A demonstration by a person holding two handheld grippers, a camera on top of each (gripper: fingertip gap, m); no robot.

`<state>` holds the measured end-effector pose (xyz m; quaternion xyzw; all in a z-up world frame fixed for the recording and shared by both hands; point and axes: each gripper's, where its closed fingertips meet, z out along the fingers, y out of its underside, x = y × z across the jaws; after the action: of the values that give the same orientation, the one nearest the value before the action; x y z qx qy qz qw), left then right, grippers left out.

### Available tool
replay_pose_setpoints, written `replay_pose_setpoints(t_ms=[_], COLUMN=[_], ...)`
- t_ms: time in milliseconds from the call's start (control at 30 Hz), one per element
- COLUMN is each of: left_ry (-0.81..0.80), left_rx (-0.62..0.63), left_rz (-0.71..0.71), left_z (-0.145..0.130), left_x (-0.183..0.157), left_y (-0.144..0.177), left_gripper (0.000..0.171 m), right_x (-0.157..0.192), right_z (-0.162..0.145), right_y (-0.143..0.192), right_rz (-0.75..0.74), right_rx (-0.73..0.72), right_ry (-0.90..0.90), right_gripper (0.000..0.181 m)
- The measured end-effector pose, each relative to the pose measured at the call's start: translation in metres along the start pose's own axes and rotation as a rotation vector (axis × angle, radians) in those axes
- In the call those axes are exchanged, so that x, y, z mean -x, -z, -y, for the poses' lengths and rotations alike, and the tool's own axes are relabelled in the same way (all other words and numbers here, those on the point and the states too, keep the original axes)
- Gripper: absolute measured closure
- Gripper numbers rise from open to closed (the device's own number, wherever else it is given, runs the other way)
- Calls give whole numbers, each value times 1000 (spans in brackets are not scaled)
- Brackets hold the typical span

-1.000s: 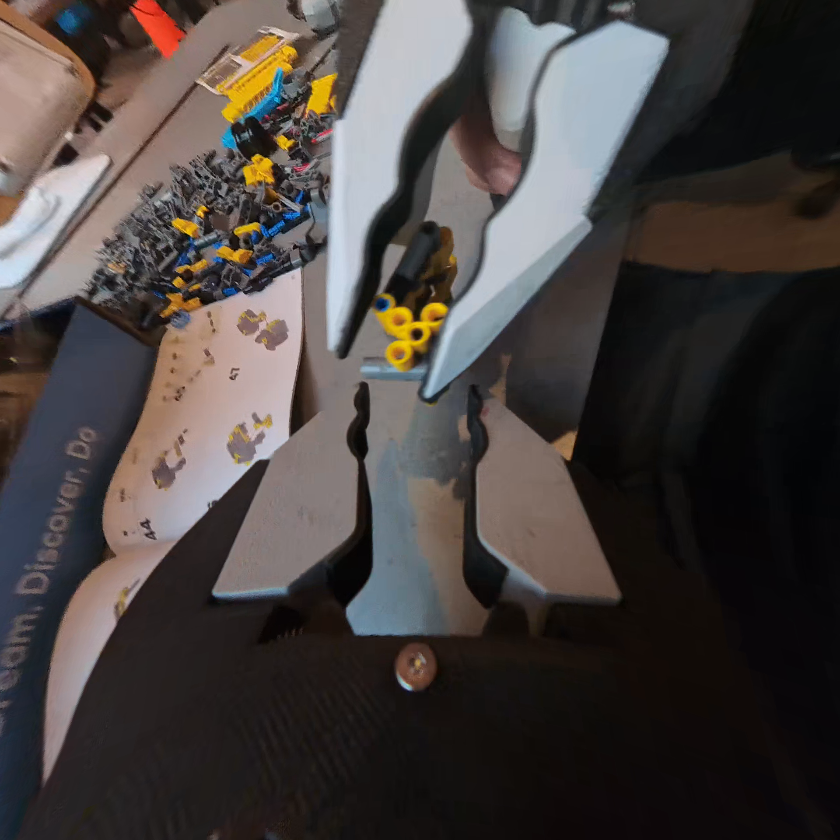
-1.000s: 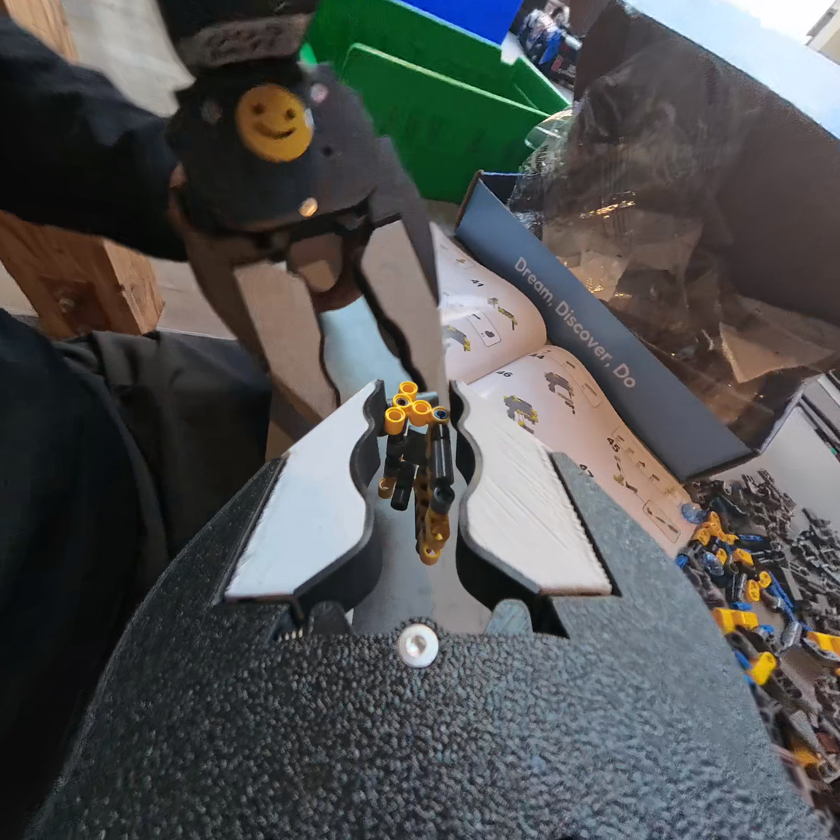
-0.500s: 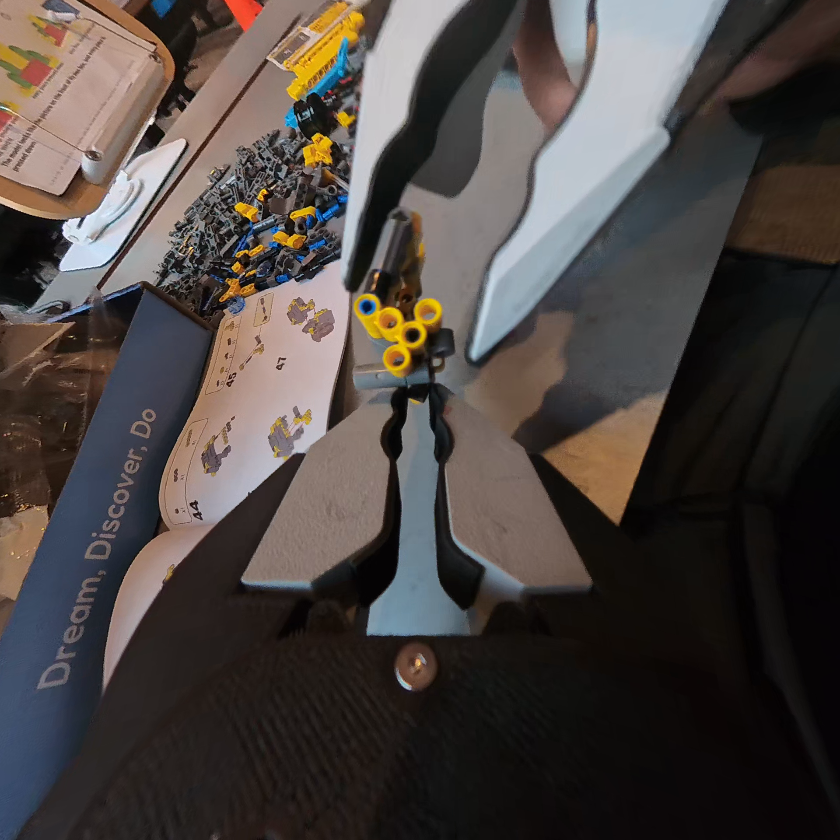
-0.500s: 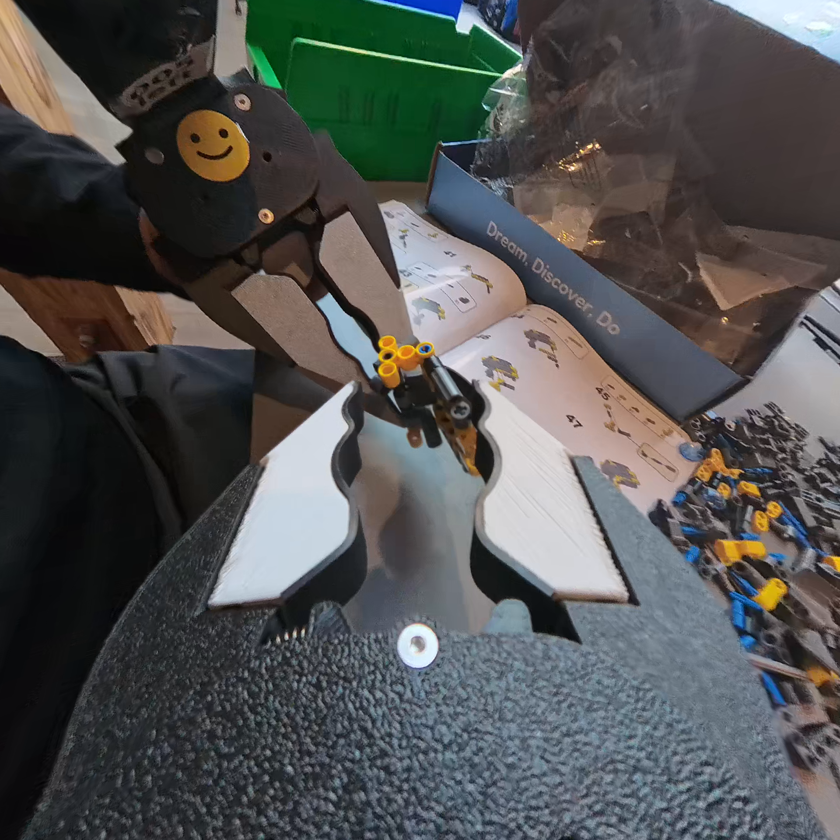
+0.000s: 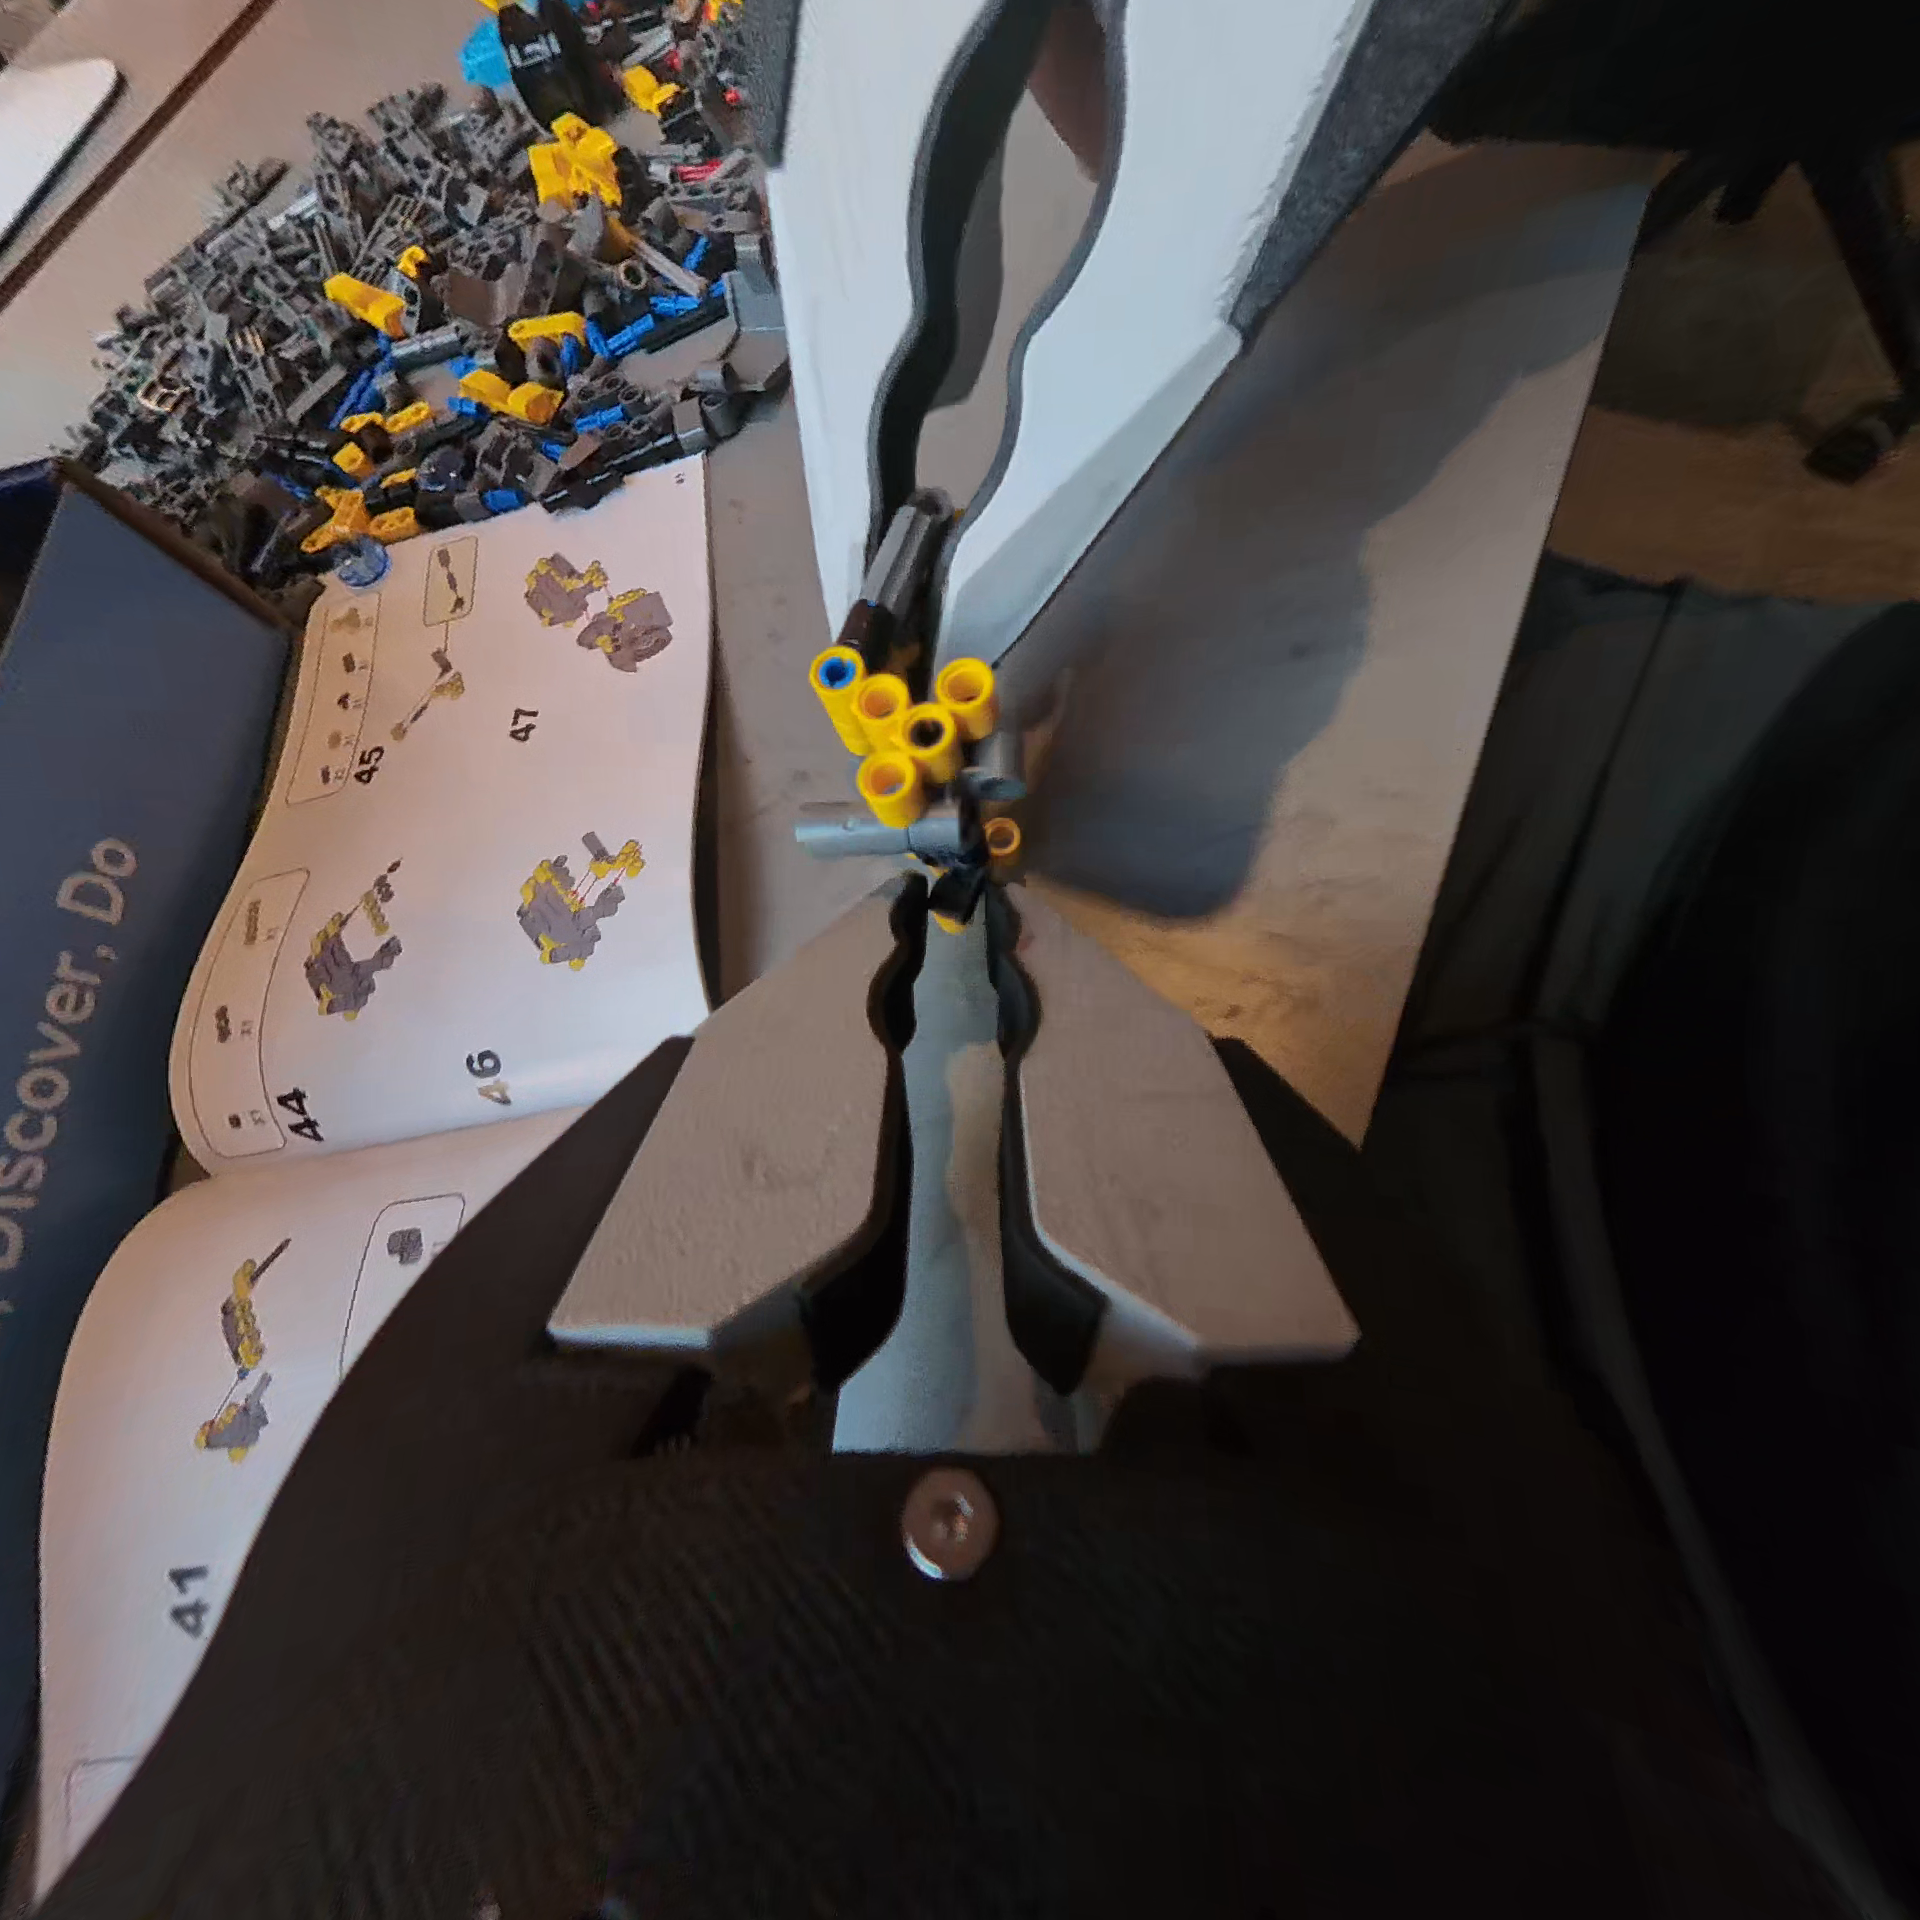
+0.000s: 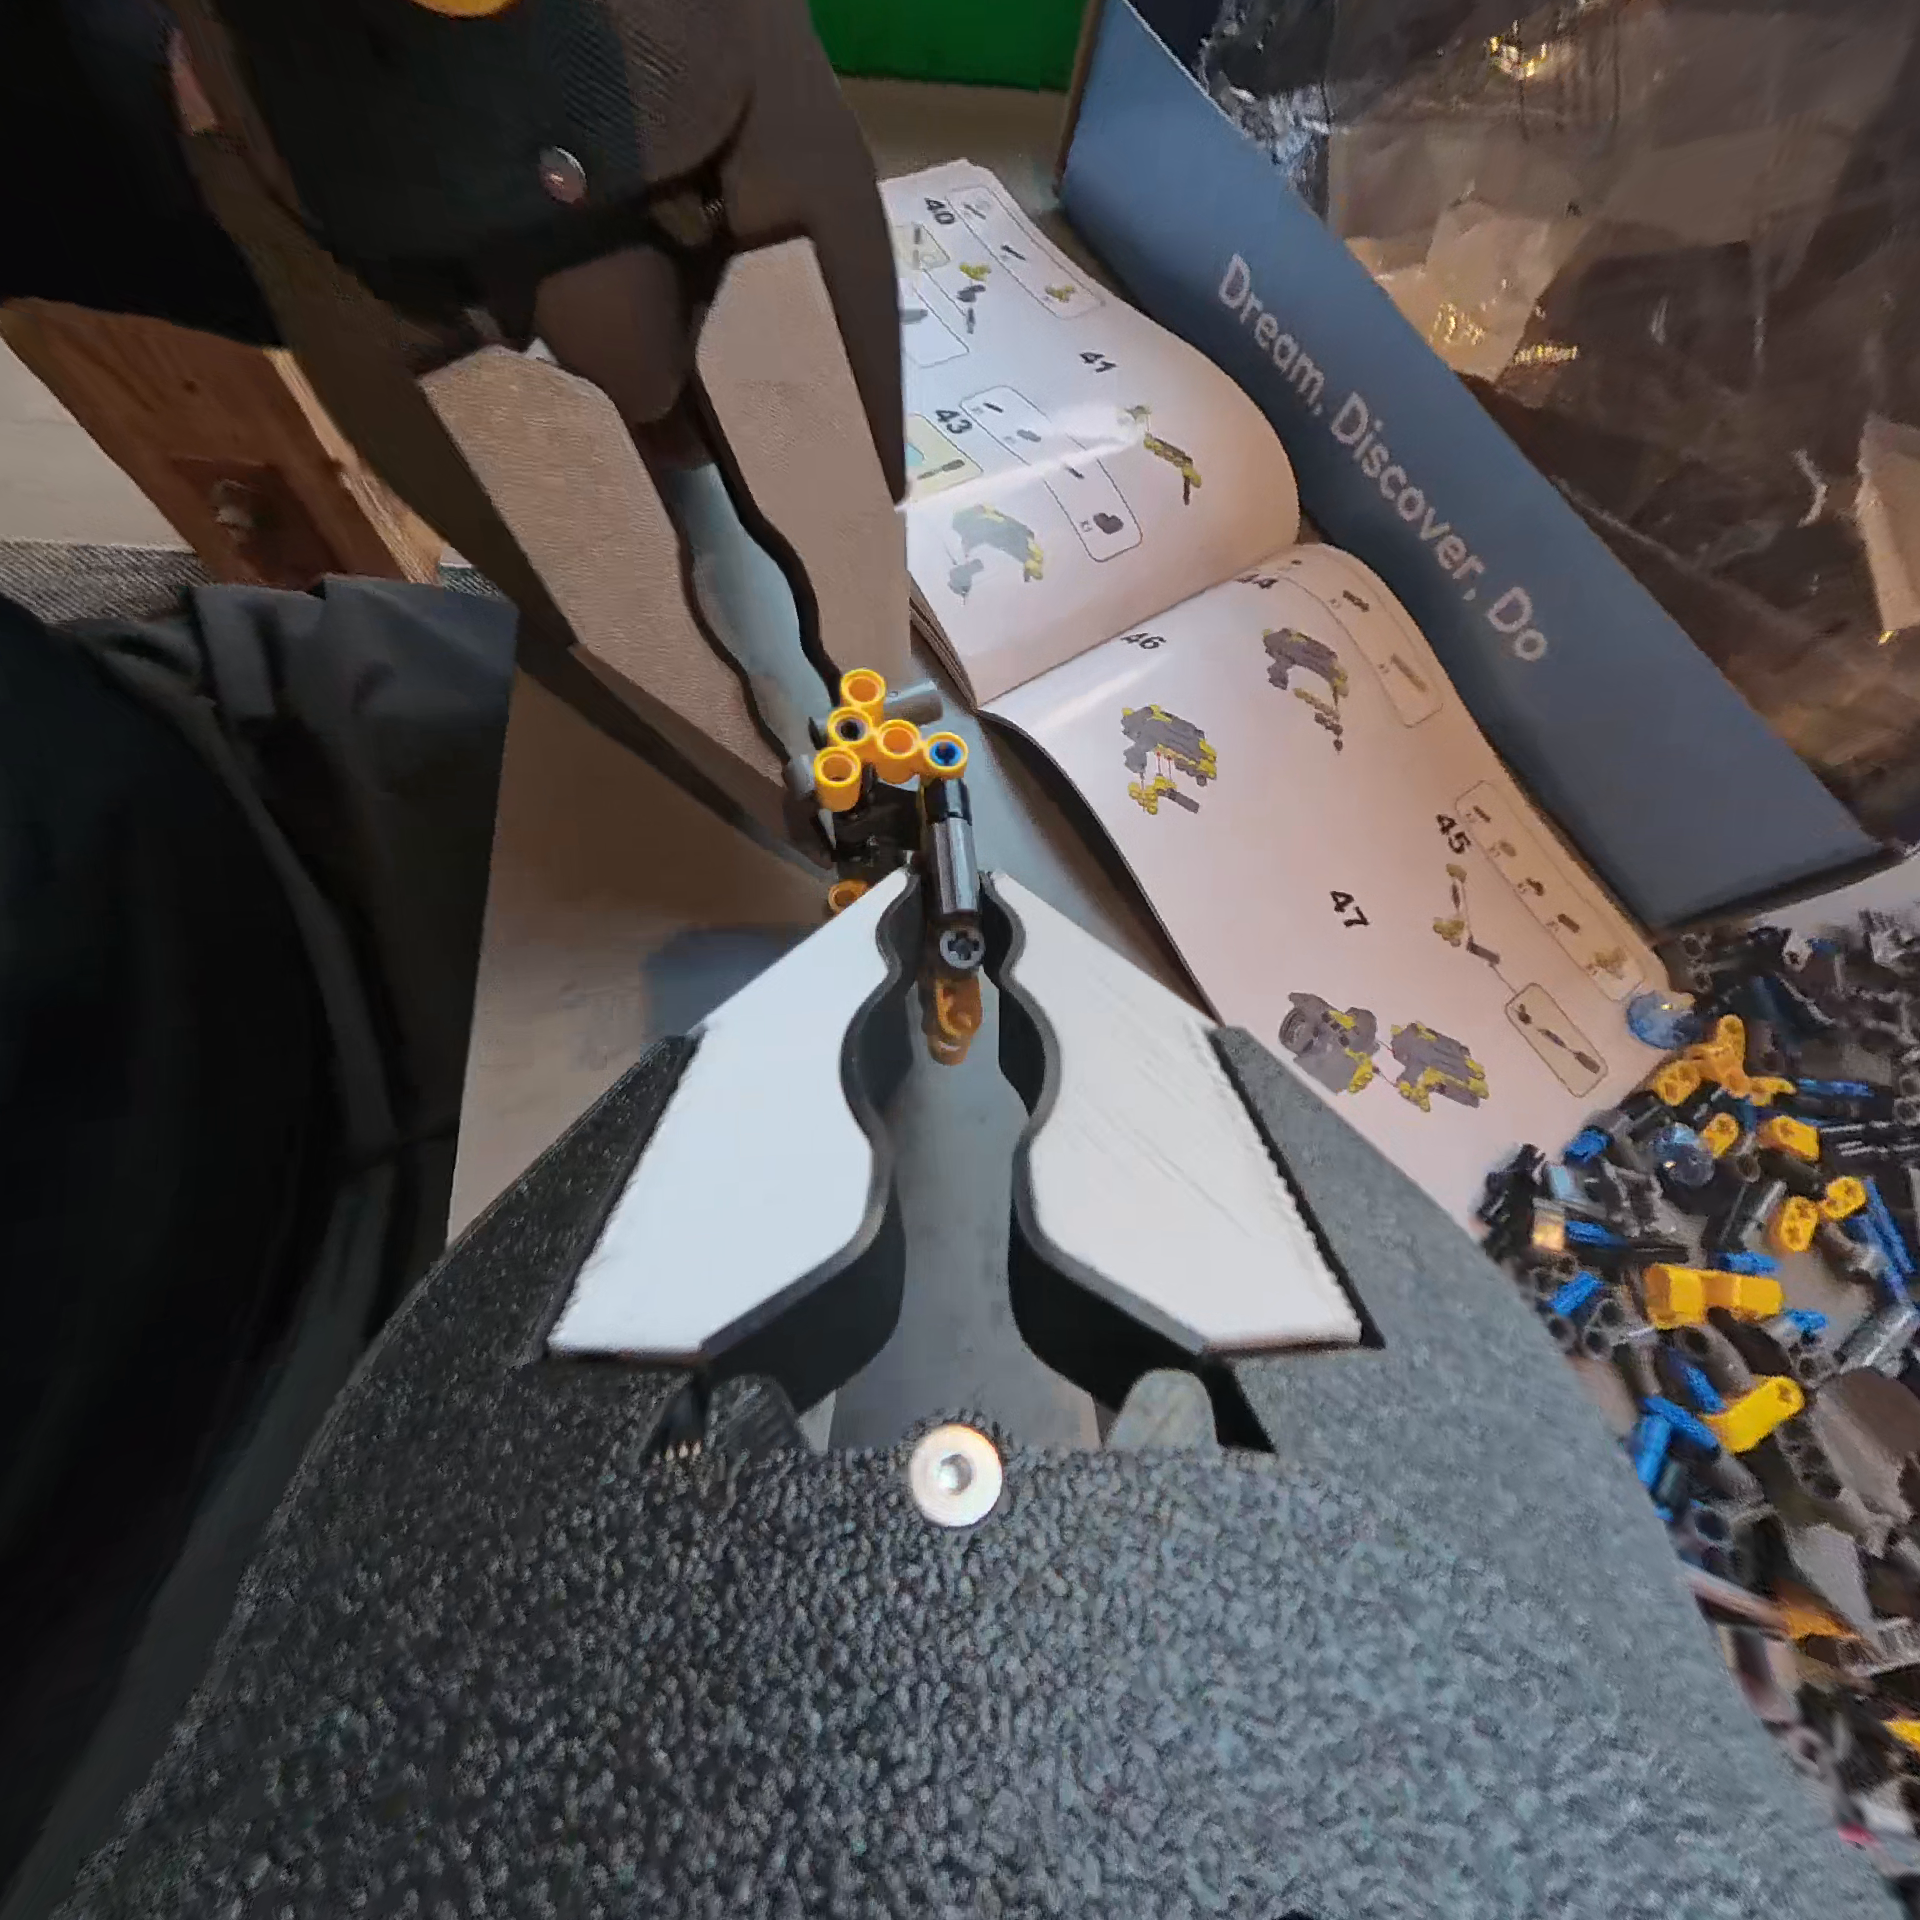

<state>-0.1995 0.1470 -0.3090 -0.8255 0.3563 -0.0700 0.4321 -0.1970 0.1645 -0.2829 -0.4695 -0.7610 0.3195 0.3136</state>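
Note:
A small black and yellow brick assembly with several yellow tube ends hangs between both grippers above the grey table. My left gripper is shut on its lower end, by a grey cross axle. My right gripper comes in from above and is shut on the black rod part. In the right wrist view the right gripper clamps the black rod of the assembly. The left gripper reaches in from the upper left and pinches the far end.
An open instruction booklet lies beside the assembly. Beyond it are a pile of loose black, blue and yellow pieces, a dark blue box and clear plastic bags. A wooden post and dark clothing lie near the table edge. The tips of both grippers are at nearly the same place.
One second ago the right gripper alone held the assembly. The left gripper then shut on it while the right opened. Now the right gripper has shut on it again, so both hold it.

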Motion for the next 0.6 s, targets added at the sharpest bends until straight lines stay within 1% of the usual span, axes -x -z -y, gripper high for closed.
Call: replay_pose_setpoints(t_ms=[133,200,400,467,533,600], left_ry=[67,108,258,277,290,306], left_rx=[-59,-56,-53,-57,-56,-55], left_rz=[-1,14,0,-26,-21,-12], left_z=[8,7,5,6,6,5], left_x=[1,6,16,13,14,16], left_y=[6,5,4,3,3,3], left_gripper=[153,152,147,148,156,160], right_x=[-6,-5,-7,-6,-3,-4], right_z=[-3,-3,-5,-2,-1,-2], right_y=[-6,-8,-13,-14,-15,-16], right_rz=[16,38,87,107,121,108], right_rx=[23,20,25,11,7,5], right_ry=[-116,-165,-378,-428,-452,-458], right_gripper=[174,174,174,174,174,174])
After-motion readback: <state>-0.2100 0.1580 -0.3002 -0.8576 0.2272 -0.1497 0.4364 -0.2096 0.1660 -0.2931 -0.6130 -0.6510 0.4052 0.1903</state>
